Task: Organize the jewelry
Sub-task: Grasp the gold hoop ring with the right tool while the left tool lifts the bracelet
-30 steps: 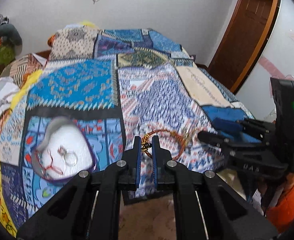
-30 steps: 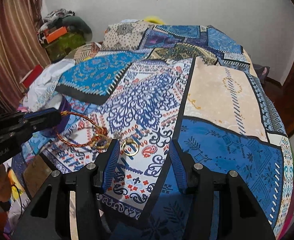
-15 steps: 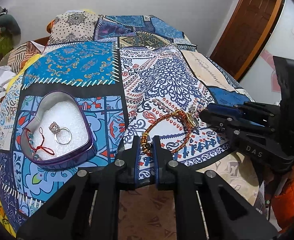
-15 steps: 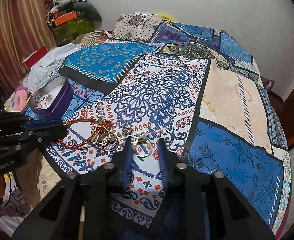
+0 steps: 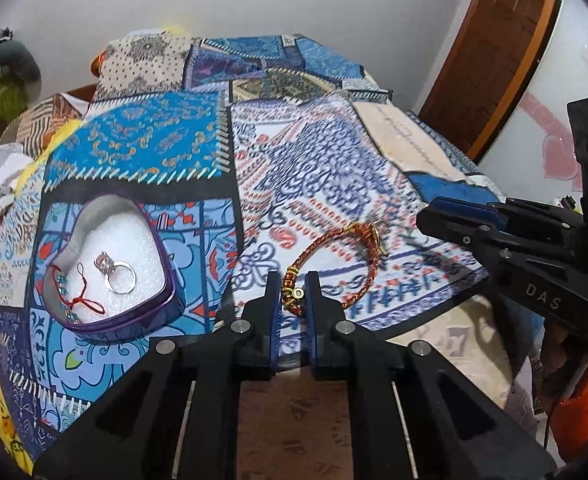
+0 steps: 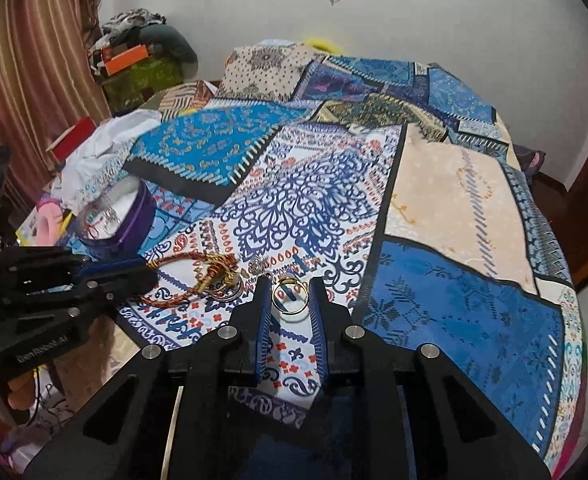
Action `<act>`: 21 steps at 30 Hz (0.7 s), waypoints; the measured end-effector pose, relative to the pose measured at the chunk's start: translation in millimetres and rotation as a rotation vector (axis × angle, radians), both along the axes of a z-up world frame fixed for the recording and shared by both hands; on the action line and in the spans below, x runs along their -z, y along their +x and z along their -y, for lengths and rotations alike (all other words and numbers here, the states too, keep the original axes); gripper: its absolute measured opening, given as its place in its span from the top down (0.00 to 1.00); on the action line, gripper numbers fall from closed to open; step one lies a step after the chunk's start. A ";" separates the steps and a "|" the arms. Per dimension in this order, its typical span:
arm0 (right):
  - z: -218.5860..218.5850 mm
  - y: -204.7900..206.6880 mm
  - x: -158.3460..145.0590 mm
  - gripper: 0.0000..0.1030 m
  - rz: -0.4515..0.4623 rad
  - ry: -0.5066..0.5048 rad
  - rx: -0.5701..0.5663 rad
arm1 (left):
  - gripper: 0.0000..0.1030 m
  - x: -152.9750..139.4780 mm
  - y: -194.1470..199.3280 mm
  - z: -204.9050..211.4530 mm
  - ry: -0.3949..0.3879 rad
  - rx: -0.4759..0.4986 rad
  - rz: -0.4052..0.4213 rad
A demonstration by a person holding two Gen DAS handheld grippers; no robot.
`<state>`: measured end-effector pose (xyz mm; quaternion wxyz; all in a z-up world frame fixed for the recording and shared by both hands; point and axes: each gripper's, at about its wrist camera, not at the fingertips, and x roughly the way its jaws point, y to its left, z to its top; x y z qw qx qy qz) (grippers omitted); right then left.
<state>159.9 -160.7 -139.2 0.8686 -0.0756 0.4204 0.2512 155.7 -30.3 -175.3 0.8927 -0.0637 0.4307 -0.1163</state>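
Observation:
A red-and-gold cord bracelet (image 5: pixel 333 256) lies on the patterned bedspread; my left gripper (image 5: pixel 294 292) is shut on its beaded end. It also shows in the right wrist view (image 6: pixel 182 276). A purple heart-shaped box (image 5: pixel 106 264) with white foam holds a silver ring (image 5: pixel 120 276) and a red string bracelet (image 5: pixel 74 296), left of the gripper. My right gripper (image 6: pixel 290 296) is nearly closed around a gold ring (image 6: pixel 290 300) that lies flat on the cloth. More rings (image 6: pixel 226 280) lie in a cluster beside it.
The bedspread's front edge (image 5: pixel 433 316) drops off just before both grippers. Crumpled white cloth (image 6: pixel 102 152) and clutter lie at the bed's left side. A brown door (image 5: pixel 489 52) stands at the right.
My left gripper has stayed shut on the bracelet's end and pulled back a little. My right gripper has narrowed from wide open to close around the gold ring.

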 end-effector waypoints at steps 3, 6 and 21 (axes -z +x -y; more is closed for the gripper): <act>3.7 -3.4 -10.0 0.84 0.022 0.015 0.009 | 0.91 -17.5 -5.9 3.9 0.008 0.003 0.049; 7.1 -7.5 -19.0 0.84 0.041 0.030 0.017 | 0.91 -36.8 -12.4 8.2 0.020 0.008 0.106; 7.6 -30.7 -47.1 0.84 0.105 0.092 0.013 | 0.91 -92.8 -38.9 10.4 0.010 -0.005 0.256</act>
